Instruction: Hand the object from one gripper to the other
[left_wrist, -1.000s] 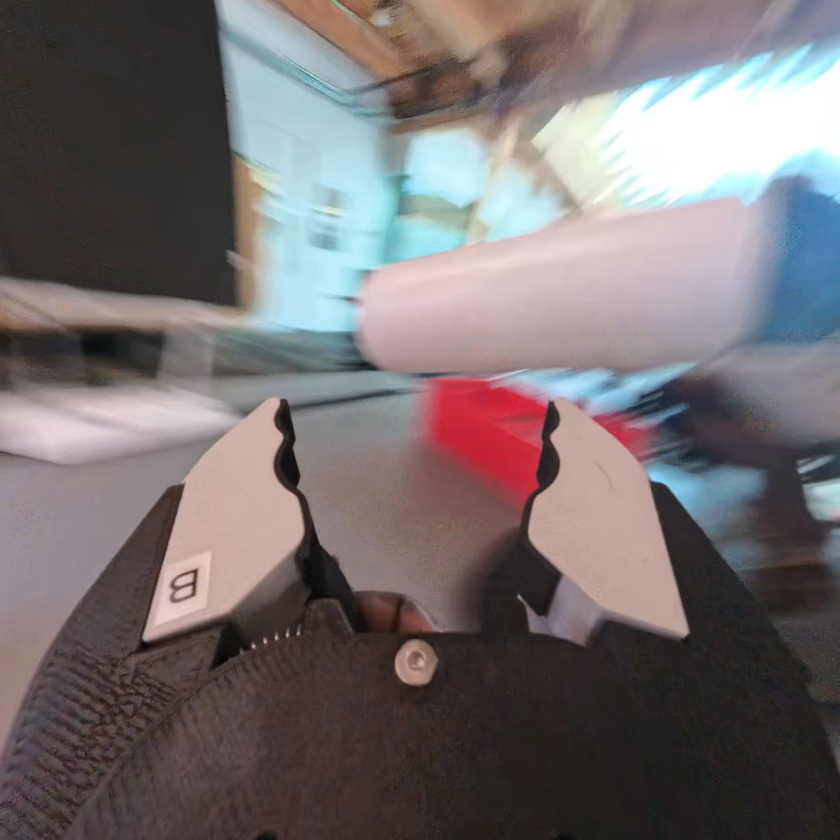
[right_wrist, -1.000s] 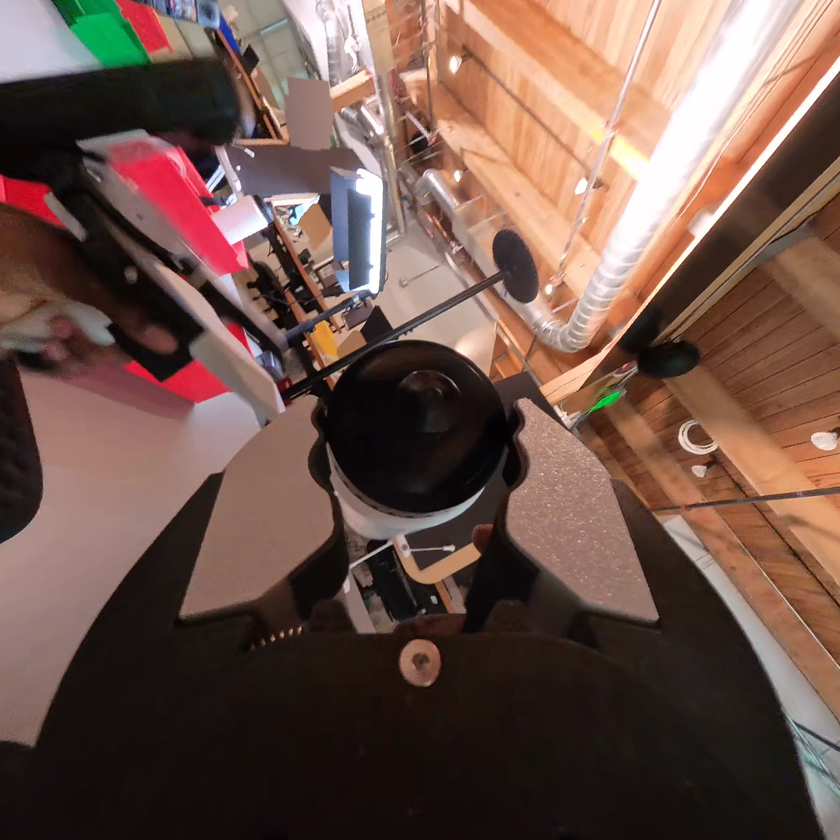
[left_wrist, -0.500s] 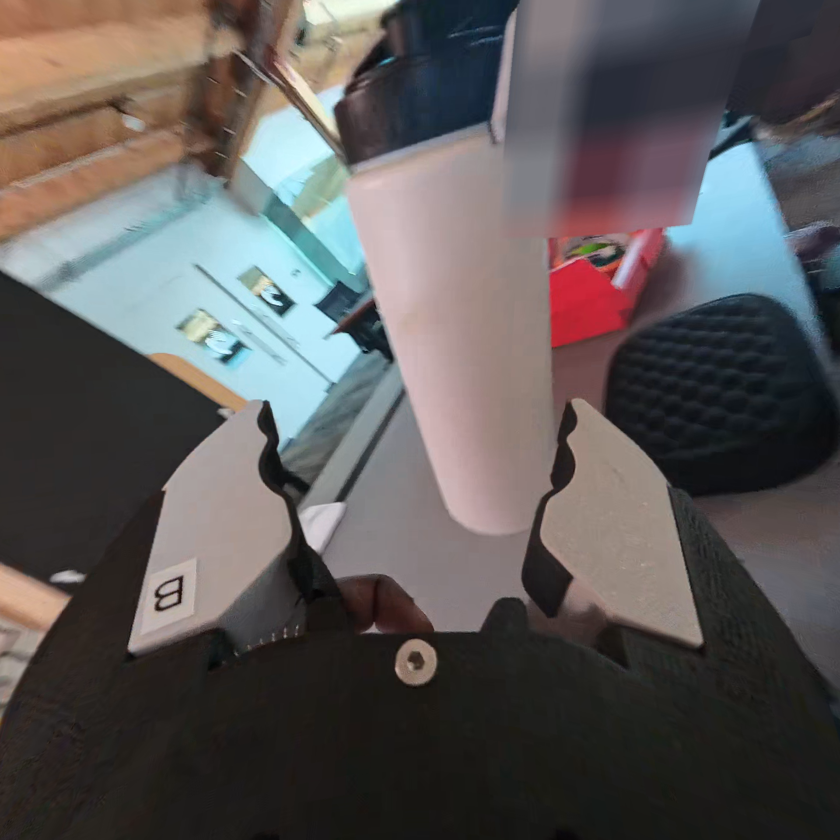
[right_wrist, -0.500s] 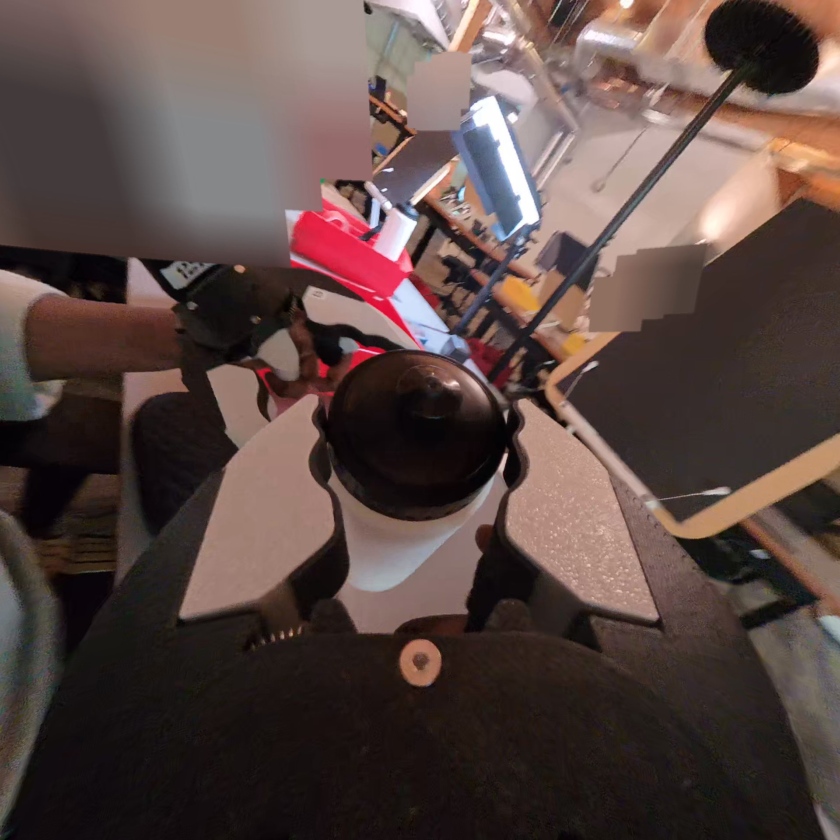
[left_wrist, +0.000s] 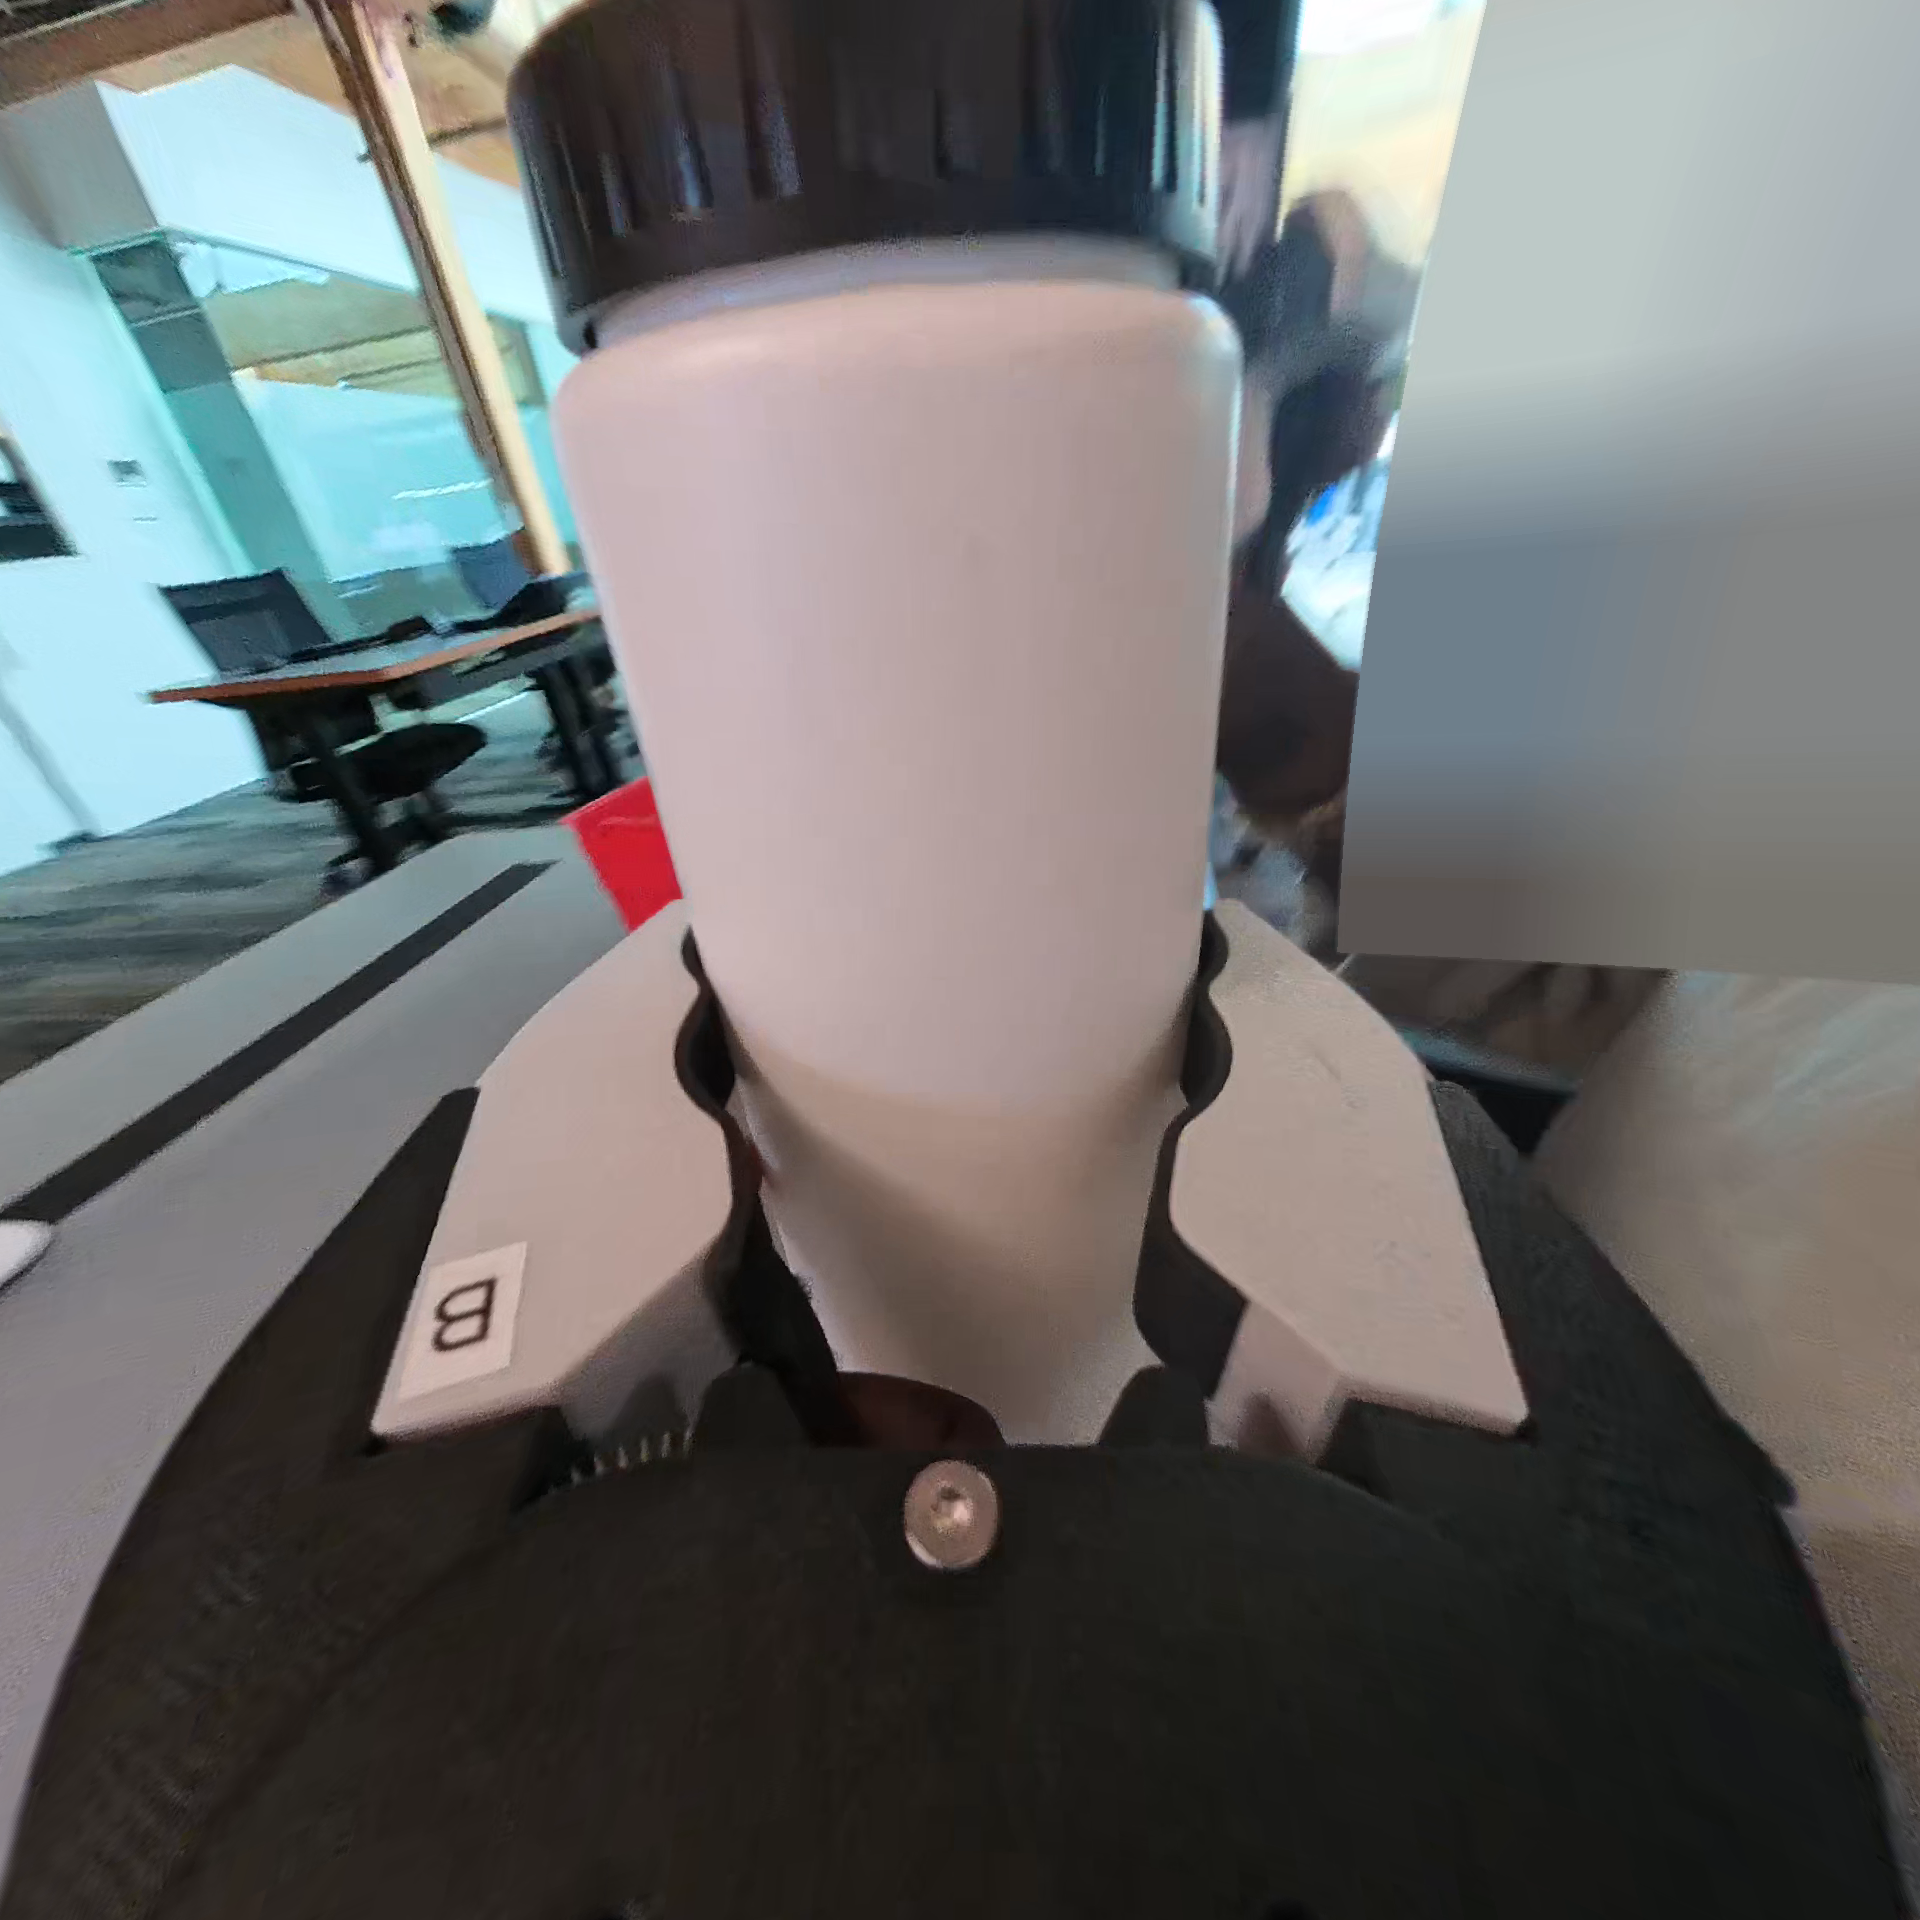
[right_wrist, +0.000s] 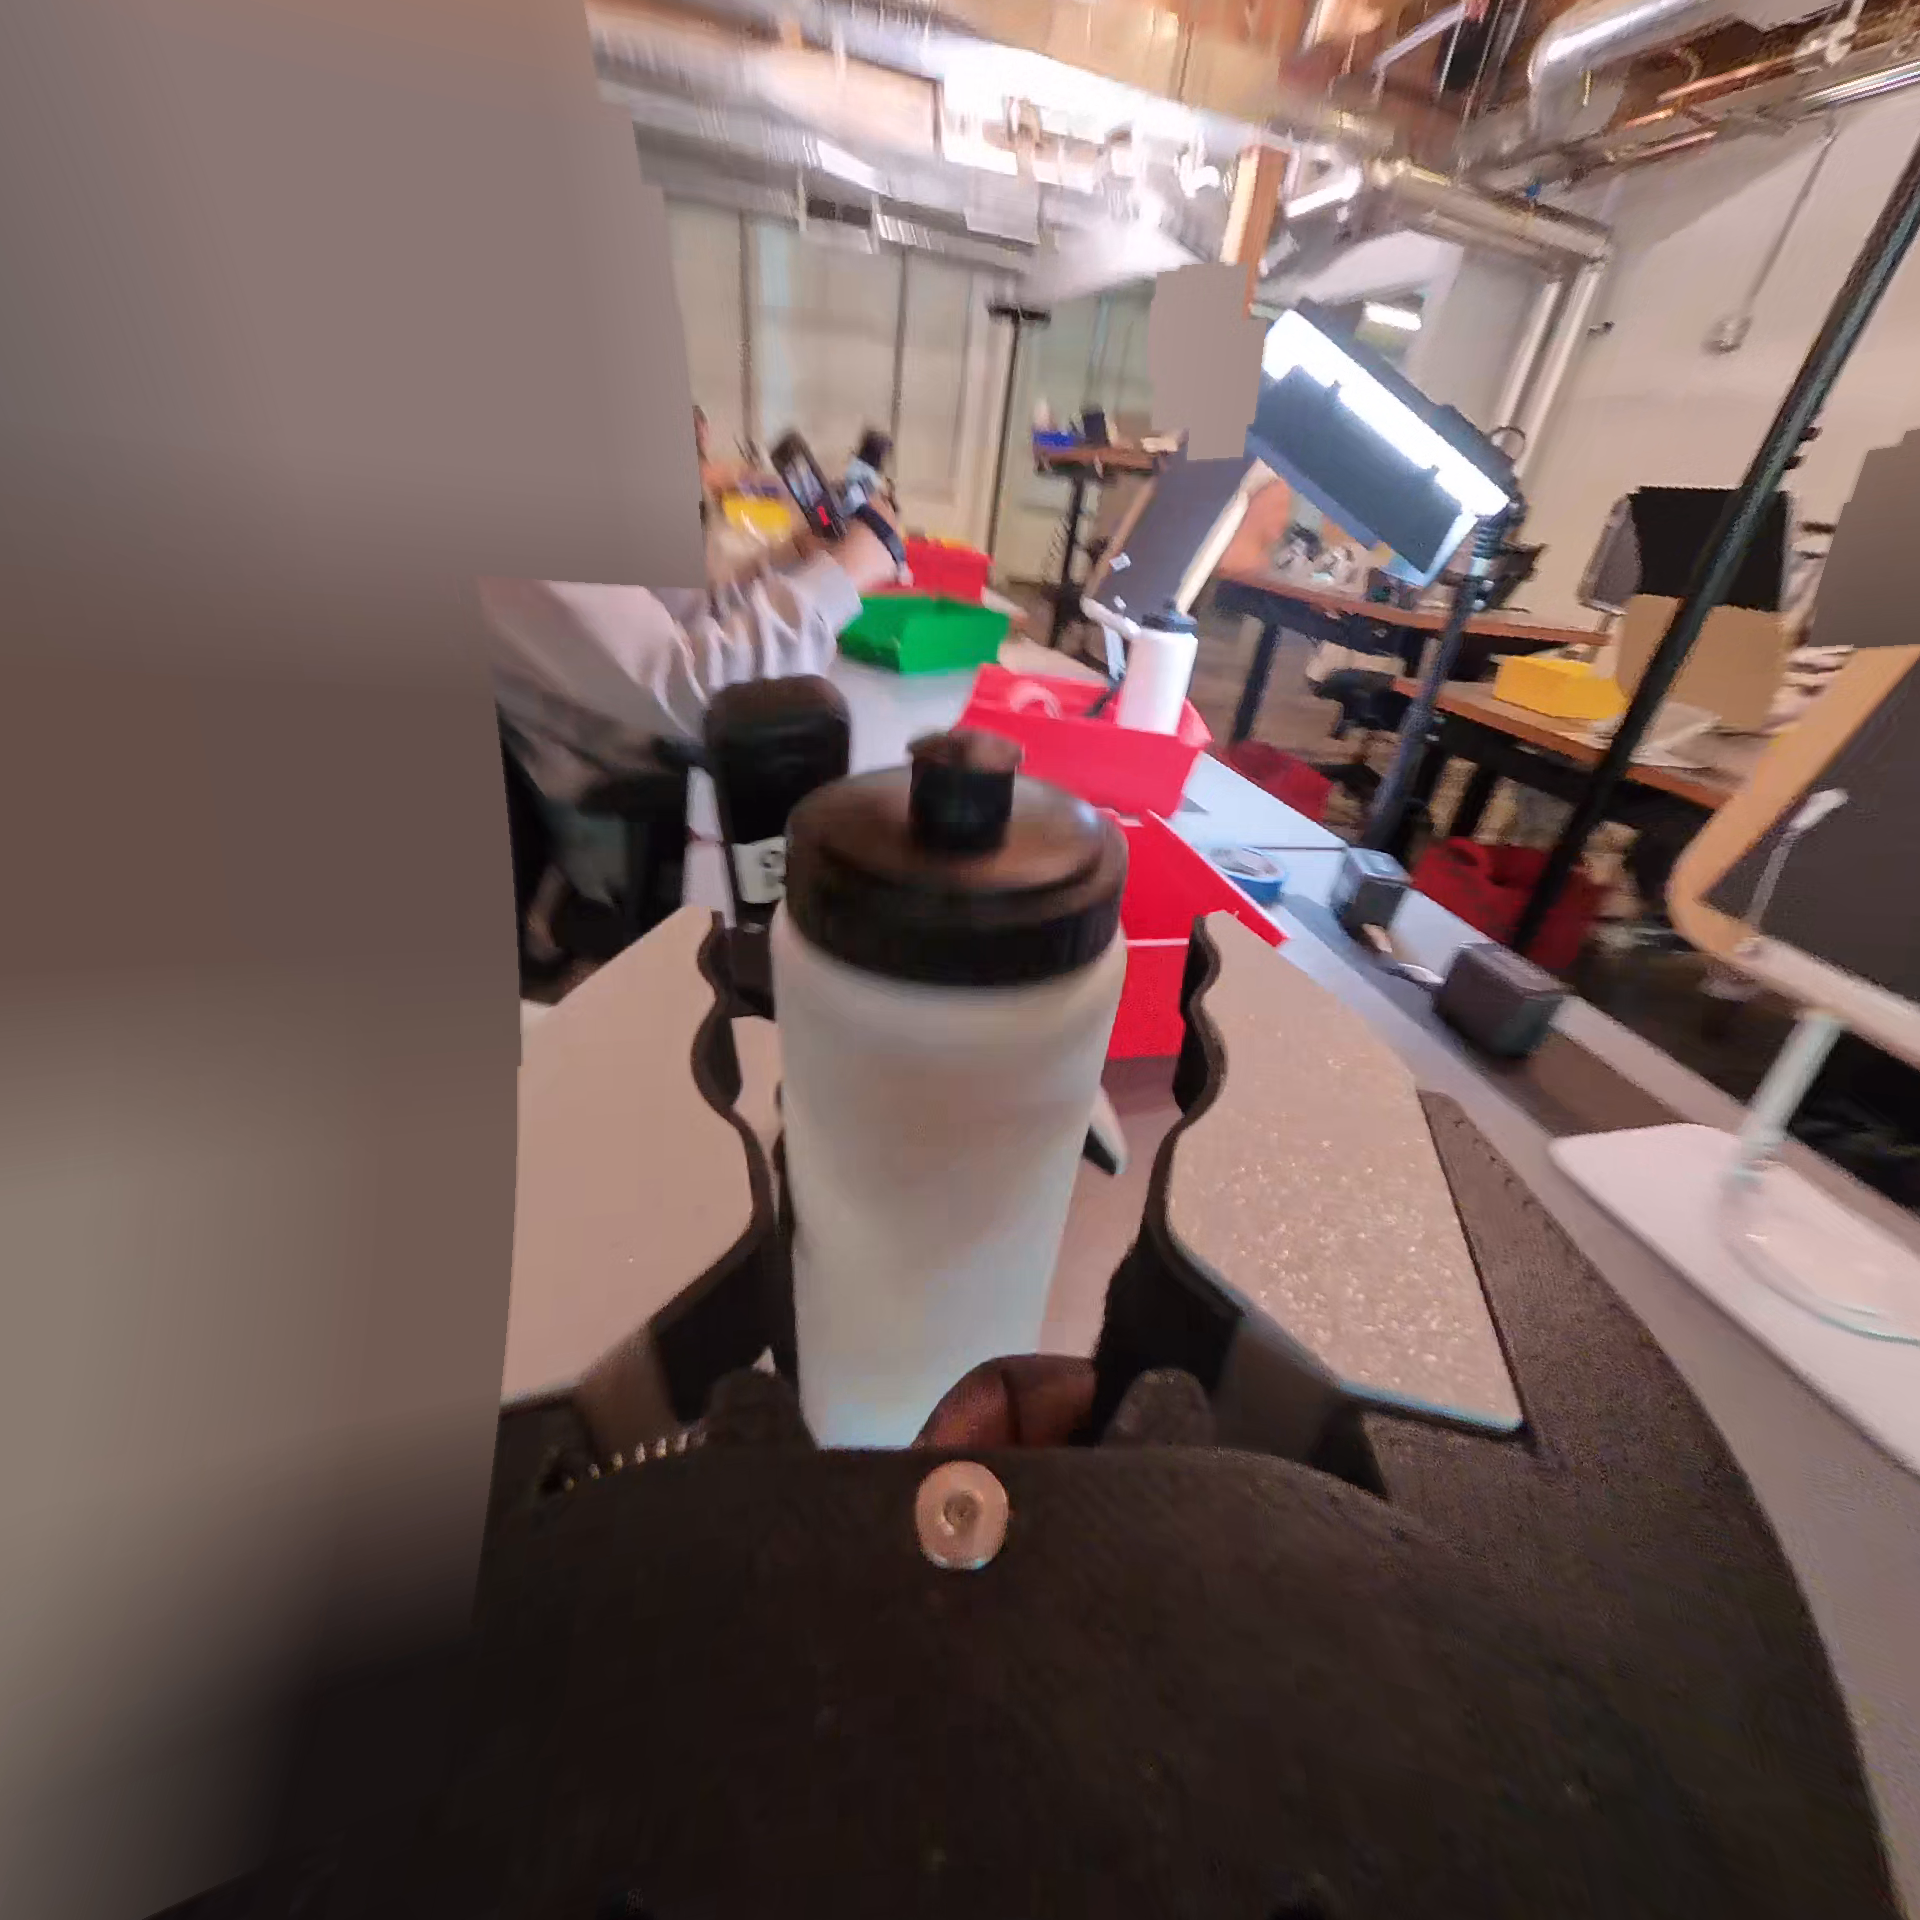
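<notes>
A white bottle (left_wrist: 904, 675) with a black screw cap (left_wrist: 862, 125) stands upright between the fingers of my left gripper (left_wrist: 951, 935). Both of its pads press on the lower body, so it is shut on the bottle. In the right wrist view the same bottle (right_wrist: 925, 1143) stands between the fingers of my right gripper (right_wrist: 961, 935). The left finger is against it, and a gap shows at the right finger, so the jaws stand wider than the bottle. A black part with a white label (right_wrist: 774, 769) shows just behind the bottle.
Grey table (right_wrist: 1247, 810) below. Red bins (right_wrist: 1081, 748), one holding another white bottle (right_wrist: 1158, 675), and a green bin (right_wrist: 925, 634) stand farther along it. A small dark box (right_wrist: 1501, 997) and a white stand base (right_wrist: 1714, 1195) are at the right. A person's grey sleeve (right_wrist: 665, 665) is at the left.
My left gripper has moved in around the lower bottle and shut on it. The bottle has swung upright. My right gripper's jaws have widened off it.
</notes>
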